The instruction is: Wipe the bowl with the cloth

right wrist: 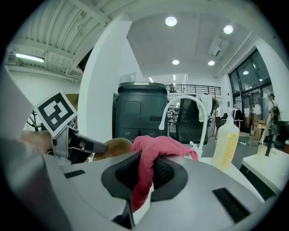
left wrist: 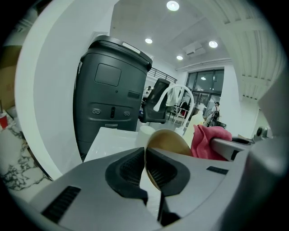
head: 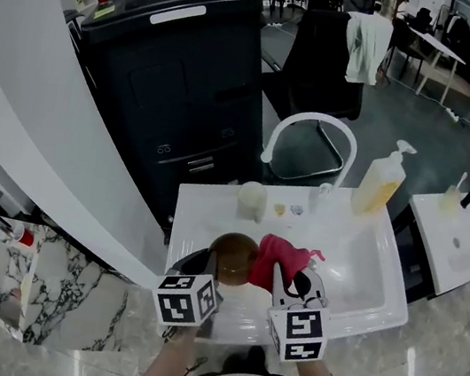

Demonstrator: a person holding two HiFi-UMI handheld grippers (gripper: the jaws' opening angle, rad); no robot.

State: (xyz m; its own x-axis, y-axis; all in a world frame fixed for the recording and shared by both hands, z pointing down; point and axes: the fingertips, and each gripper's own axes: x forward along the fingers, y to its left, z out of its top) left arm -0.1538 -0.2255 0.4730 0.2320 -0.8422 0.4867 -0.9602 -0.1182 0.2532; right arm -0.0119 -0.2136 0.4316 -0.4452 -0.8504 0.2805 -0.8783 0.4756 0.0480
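Observation:
A brown bowl [head: 234,254] hangs over the white sink [head: 363,277], held on edge by its rim in my left gripper [head: 216,265], which is shut on it. In the left gripper view the bowl [left wrist: 169,144] stands thin between the pads. My right gripper [head: 287,277] is shut on a pink cloth [head: 281,258], which bunches against the bowl's right side. In the right gripper view the cloth [right wrist: 153,151] drapes down between the jaws, and the bowl [right wrist: 115,146] shows just to its left.
A white curved faucet [head: 312,133] rises behind the sink. A yellow soap dispenser [head: 380,181] and a white cup [head: 251,199] stand on the sink's back ledge. A large dark bin [head: 174,73] stands behind, and a second white basin [head: 461,236] at right.

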